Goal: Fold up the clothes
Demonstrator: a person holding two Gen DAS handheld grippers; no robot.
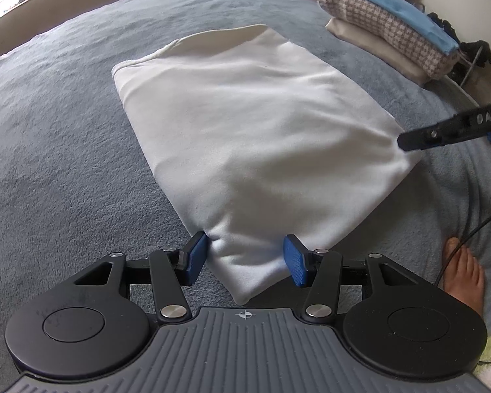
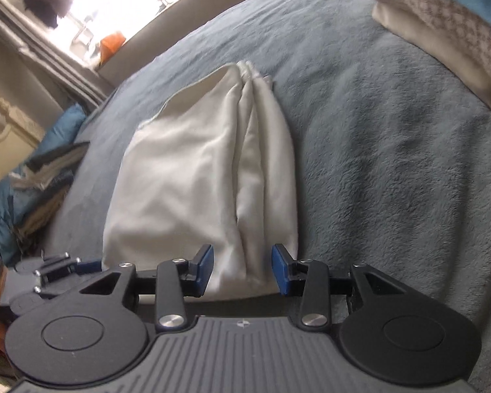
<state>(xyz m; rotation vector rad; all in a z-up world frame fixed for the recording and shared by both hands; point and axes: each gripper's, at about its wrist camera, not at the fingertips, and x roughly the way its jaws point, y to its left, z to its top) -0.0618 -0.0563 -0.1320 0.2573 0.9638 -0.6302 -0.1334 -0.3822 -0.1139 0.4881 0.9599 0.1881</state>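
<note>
A white garment (image 1: pixel 245 124), folded into a thick rectangle, lies on the grey-blue blanket (image 1: pixel 49 131). My left gripper (image 1: pixel 245 257) stands open over its near corner, and the cloth fills the gap between the blue pads (image 1: pixel 296 262). My right gripper (image 2: pixel 242 268) is open at the garment's other near end, where the stacked folds (image 2: pixel 255 163) run between its fingers. A finger of the right gripper (image 1: pixel 442 131) shows at the garment's right corner. The left gripper (image 2: pixel 59 268) appears low at the left of the right wrist view.
A stack of folded clothes (image 1: pixel 392 23) sits at the bed's far right, blue on top of a checked piece (image 2: pixel 442 16). A bare foot (image 1: pixel 464 275) and a black cable (image 1: pixel 458 239) are at the near right. Loose clothes (image 2: pixel 32 177) pile beside the bed's left.
</note>
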